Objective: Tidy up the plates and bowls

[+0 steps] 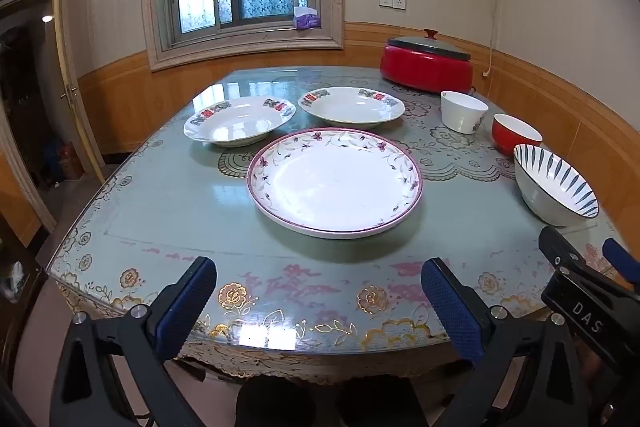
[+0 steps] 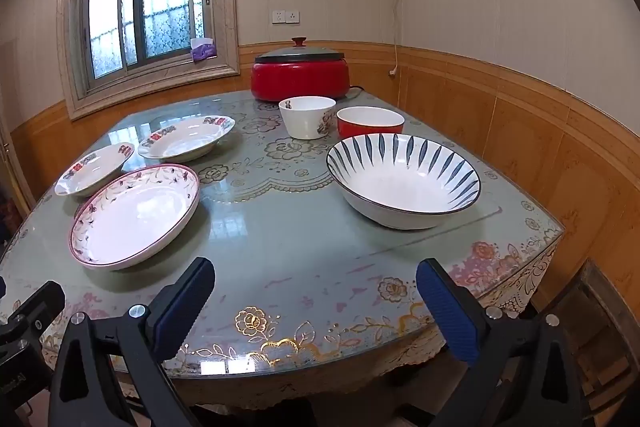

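Plates and bowls, six pieces, all lying apart on the glass-topped floral tabletop [image 1: 180,211], none stacked, none held. Item one: large round white plate with a pink rim and vine pattern [image 1: 335,183], straight ahead of the left tongs [image 1: 320,303] and the nearest piece to them; probably the natural base for a plate stack, being the widest. Items two and three: two white scalloped deep plates with red-and-green rim motifs, one [image 1: 239,121] beyond and left of the pink-rimmed plate, the other [image 1: 351,105] beyond it; a matching pair, likely to nest. Item four: wide white bowl with dark blue leaf stripes inside [image 2: 404,179], directly ahead of the right tongs [image 2: 316,303], suited by its breadth to receive the smaller bowls. Item five: small red bowl with white interior [image 2: 370,122], just behind the striped bowl. Item six: small white tapered bowl with a floral print [image 2: 307,117], beside the red one, to its left. Plates sit on the left tongs' side, bowls on the right tongs' side, so each tool appears to face its own group. Both tongs stand spread wide and empty, poised over the near edge of the tabletop, touching nothing. Not part of the set: red electric cooker with a grey lid [image 2: 300,75], at the far end.
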Available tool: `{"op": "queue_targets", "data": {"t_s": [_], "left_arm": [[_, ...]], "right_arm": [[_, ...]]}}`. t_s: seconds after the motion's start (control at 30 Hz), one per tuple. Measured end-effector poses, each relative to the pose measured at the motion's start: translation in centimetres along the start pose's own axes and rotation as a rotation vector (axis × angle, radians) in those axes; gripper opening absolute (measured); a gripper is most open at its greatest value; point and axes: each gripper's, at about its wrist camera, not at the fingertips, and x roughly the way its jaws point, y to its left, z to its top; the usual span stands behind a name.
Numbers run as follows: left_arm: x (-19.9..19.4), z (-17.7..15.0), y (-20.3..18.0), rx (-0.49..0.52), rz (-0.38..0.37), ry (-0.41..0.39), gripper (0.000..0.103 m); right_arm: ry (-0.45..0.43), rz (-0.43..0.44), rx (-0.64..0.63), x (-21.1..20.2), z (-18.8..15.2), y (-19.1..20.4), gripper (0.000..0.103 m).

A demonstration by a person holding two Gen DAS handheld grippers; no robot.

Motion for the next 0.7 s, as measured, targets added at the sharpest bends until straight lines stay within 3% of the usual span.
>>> {"op": "queue_targets", "data": {"t_s": [0.7], "left_arm": [[-0.06,0.13,0.32,-0.021,-0.011,-0.009,0.103]], "right_arm": [[0.011,0.031,0.001,-0.02,0.18,0.21,0.103]]}}
